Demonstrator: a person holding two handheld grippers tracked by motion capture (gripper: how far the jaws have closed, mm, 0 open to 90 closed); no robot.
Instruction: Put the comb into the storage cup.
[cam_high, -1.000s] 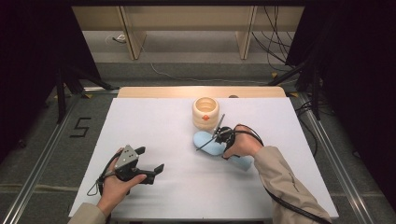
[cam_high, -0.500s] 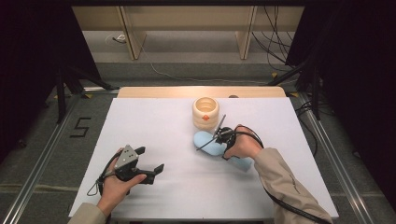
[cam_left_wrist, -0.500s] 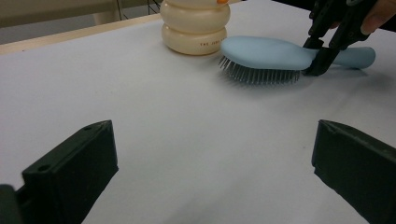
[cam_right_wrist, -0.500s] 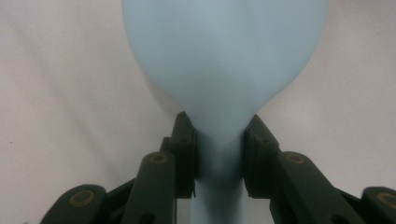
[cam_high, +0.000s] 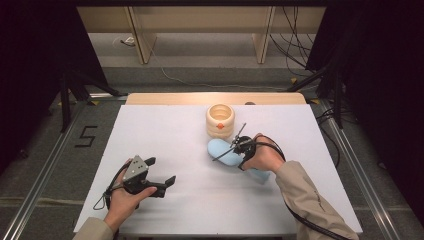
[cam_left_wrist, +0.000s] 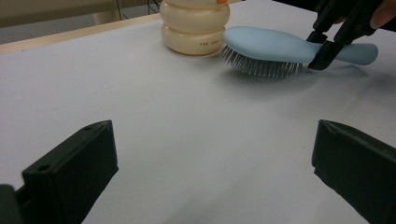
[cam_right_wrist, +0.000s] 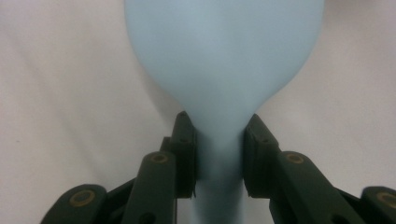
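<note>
From the high view, the right hand-held gripper (cam_high: 239, 148) is clamped on the pale blue hairbrush (cam_high: 223, 151) near the counter's (cam_high: 165, 125) middle, just in front of a cream ringed jar (cam_high: 220, 120) toward the far edge. The left hand-held gripper (cam_high: 161, 176) rests near the front left corner.

In the left gripper view, its jaws stand wide apart, empty; the hairbrush (cam_left_wrist: 280, 46) lies bristles down, just beside the jar (cam_left_wrist: 195, 25).

In the right gripper view, both pads press the hairbrush's (cam_right_wrist: 224, 70) narrow neck.

Light-blue hairbrush (cam_left_wrist: 275, 46), bristles down, level, just beside cream container (cam_left_wrist: 195, 25)
</note>
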